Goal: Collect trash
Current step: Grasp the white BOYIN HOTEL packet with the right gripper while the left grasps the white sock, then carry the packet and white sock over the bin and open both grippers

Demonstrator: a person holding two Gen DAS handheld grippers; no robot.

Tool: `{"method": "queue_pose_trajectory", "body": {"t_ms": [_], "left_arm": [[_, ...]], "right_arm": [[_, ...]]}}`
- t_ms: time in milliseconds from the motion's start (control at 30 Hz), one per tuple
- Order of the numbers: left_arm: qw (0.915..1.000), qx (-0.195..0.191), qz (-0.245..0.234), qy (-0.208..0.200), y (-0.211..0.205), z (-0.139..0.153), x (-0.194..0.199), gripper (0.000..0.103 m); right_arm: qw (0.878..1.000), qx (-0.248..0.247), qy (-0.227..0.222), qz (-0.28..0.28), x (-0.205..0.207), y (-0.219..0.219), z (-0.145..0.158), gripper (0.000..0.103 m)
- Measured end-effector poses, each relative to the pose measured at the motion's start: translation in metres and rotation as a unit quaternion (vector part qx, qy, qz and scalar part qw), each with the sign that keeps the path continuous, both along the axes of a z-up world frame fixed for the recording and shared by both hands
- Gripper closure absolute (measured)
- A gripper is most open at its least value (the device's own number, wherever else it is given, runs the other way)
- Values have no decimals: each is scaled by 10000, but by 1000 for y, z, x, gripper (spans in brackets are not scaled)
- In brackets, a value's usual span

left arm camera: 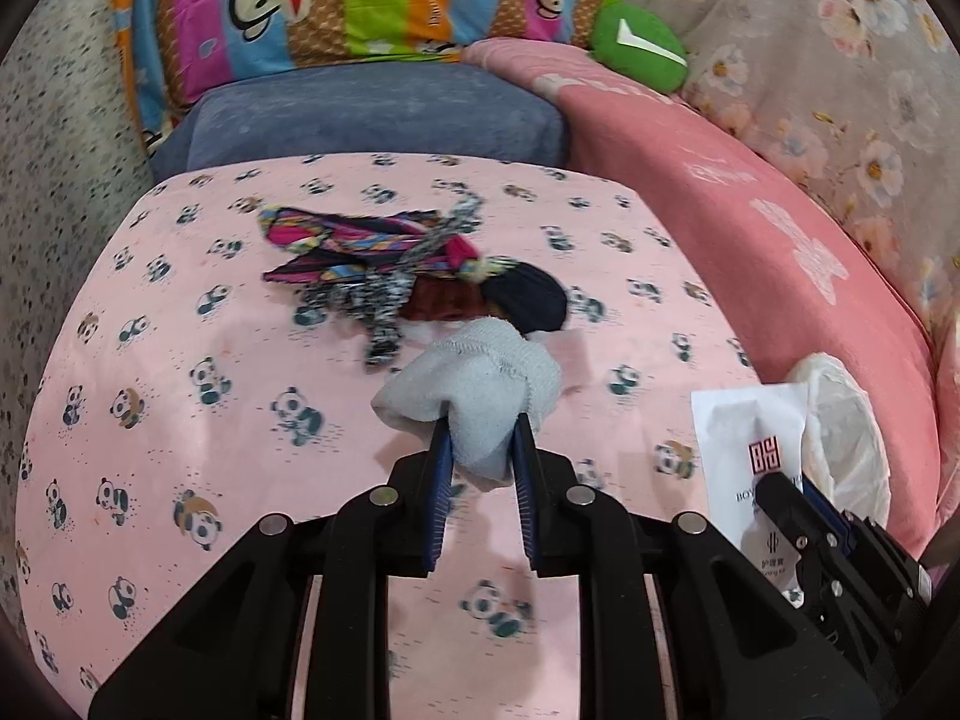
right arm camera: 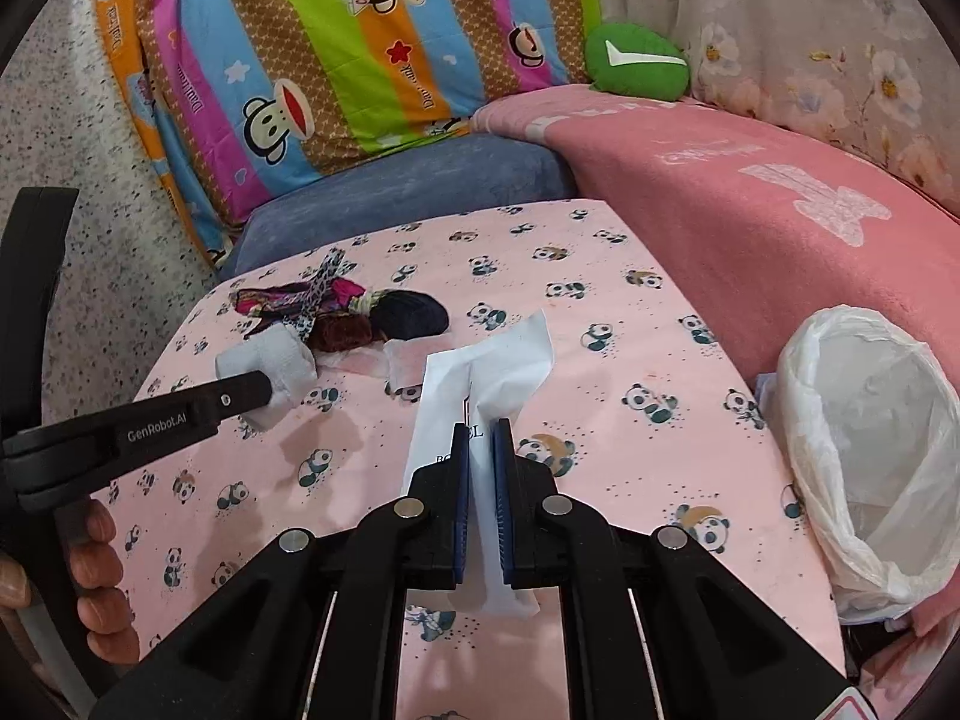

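My left gripper is shut on a grey-white cloth wad and holds it just above the pink panda sheet; the wad also shows in the right wrist view. My right gripper is shut on a white paper packet with red and black print, which also shows in the left wrist view. A bin lined with a white plastic bag stands at the right, beside the sheet's edge.
A pile of colourful fabric strips, a dark ball and a brown piece lies mid-sheet, with a small white scrap near it. Behind are a blue cushion, a striped monkey pillow, a pink blanket and a green toy.
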State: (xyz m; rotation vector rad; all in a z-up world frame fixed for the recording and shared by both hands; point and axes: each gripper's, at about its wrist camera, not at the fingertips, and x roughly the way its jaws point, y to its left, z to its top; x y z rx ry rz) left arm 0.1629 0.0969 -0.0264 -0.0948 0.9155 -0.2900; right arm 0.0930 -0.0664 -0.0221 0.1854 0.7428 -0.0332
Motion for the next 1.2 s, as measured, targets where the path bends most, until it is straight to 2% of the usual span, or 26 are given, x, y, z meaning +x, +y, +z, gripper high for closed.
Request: {"method": "queue_pose_trajectory", "body": {"t_ms": [333,633,967,1200], "left_arm": [[9976,-89,-679,-119,-70,24,-28,84],[9909,-38,-1322,-244,-137,38,-52,84],[9785,-71,-2051,-228,-209,42,-73,84],[9675,-242,-2516,-68,-251,41,-81,83]], "right_arm": [[9975,110,-319,-622,-32,-62,23,95],[9917,159,-488,-1181,-60,-120,33,95],[9821,205,-592,-1774,-87,-179,36,95],[9758,248,-587,-2093,-99,-209,31,95]]}}
